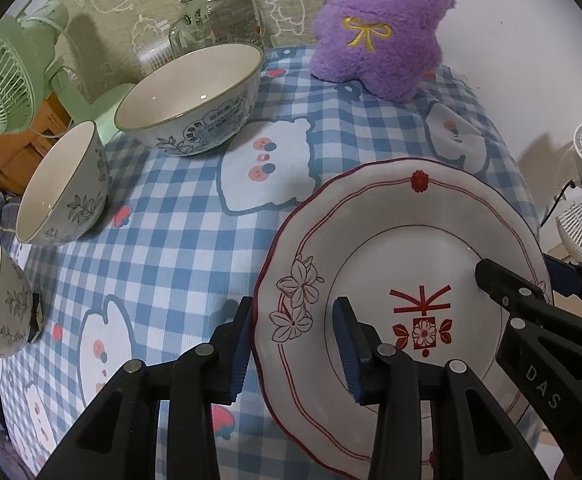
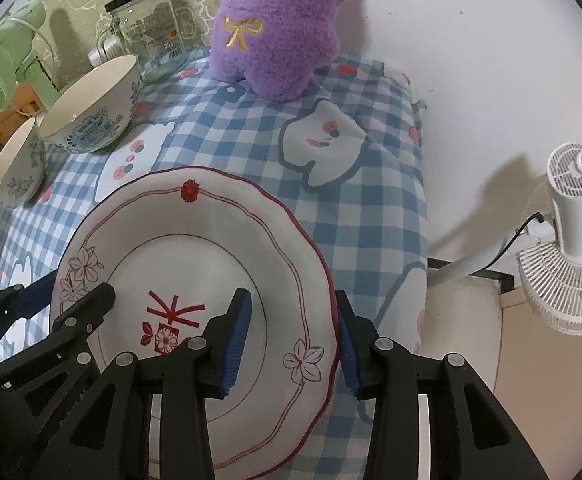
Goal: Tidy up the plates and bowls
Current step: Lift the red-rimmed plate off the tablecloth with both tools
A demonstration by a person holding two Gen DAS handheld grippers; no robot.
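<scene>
Plate rim between both grippers' fingers, seemingly gripped

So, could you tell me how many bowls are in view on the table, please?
3, all along the table's left side: the large bowl at the back by the glass jar, a medium bowl in front of it, and a small bowl nearest, partly cut off. More may be out of view.

A purple plush toy stands at the far edge of the checked cloth. A lidded glass jar stands beside it. A green fan and a white fan flank the bench.
</scene>
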